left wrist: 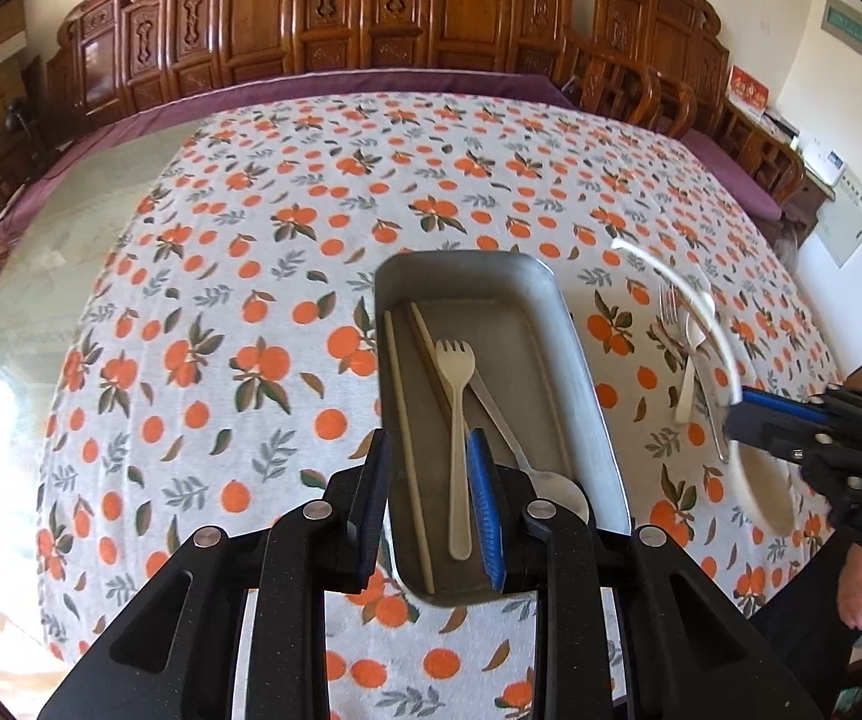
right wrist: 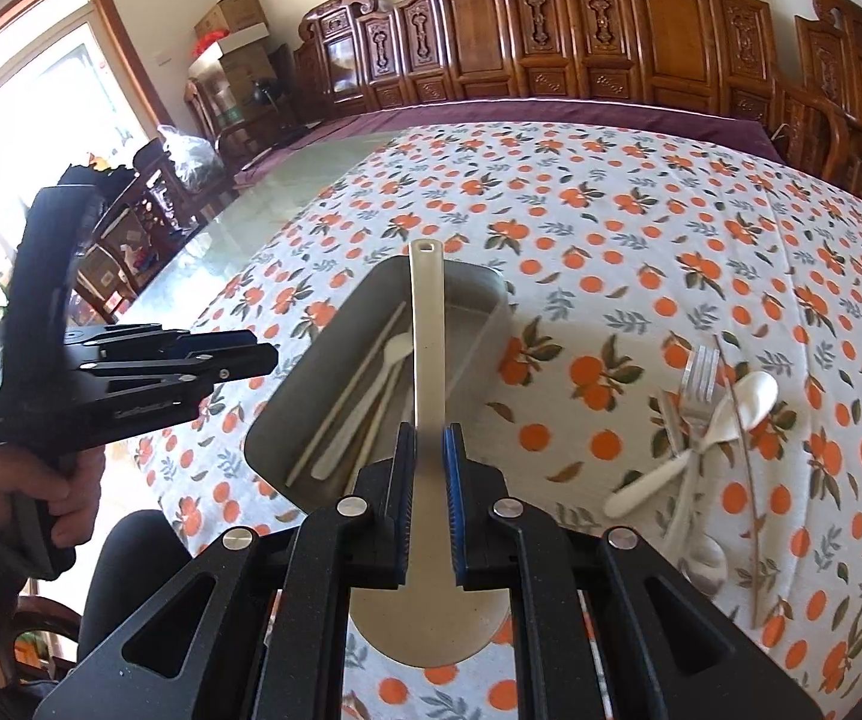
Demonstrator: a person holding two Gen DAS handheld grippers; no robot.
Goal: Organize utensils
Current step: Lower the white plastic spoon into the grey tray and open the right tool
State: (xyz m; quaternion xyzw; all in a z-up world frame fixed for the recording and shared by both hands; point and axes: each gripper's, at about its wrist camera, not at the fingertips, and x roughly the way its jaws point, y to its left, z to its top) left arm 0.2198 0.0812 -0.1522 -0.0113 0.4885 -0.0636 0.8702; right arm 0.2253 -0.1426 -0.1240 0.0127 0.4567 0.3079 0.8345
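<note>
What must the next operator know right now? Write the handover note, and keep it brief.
Left gripper: open and empty, above the tray.
Right gripper: shut on the beige paddle, held up near the tray.
Done: chopsticks, beige fork and metal spoon lie in the tray.
Left: place the paddle, then the metal fork, white spoon and thin stick lying on the tablecloth right of the tray.

Tray (left wrist: 575,360): dull brushed metal, matt grey. Fork (left wrist: 454,414) in it: cream matt plastic; chopsticks (left wrist: 407,450) pale wood; spoon (left wrist: 551,483) shiny metal. Cloth (left wrist: 221,312) at 9 o'clock of tray: printed woven fabric, matt. Ladle (right wrist: 428,336): cream plastic, smooth. Chairs (right wrist: 551,30): carved, varnished wood. Gripper pads (left wrist: 482,510): ribbed blue rubber, by the look.
</note>
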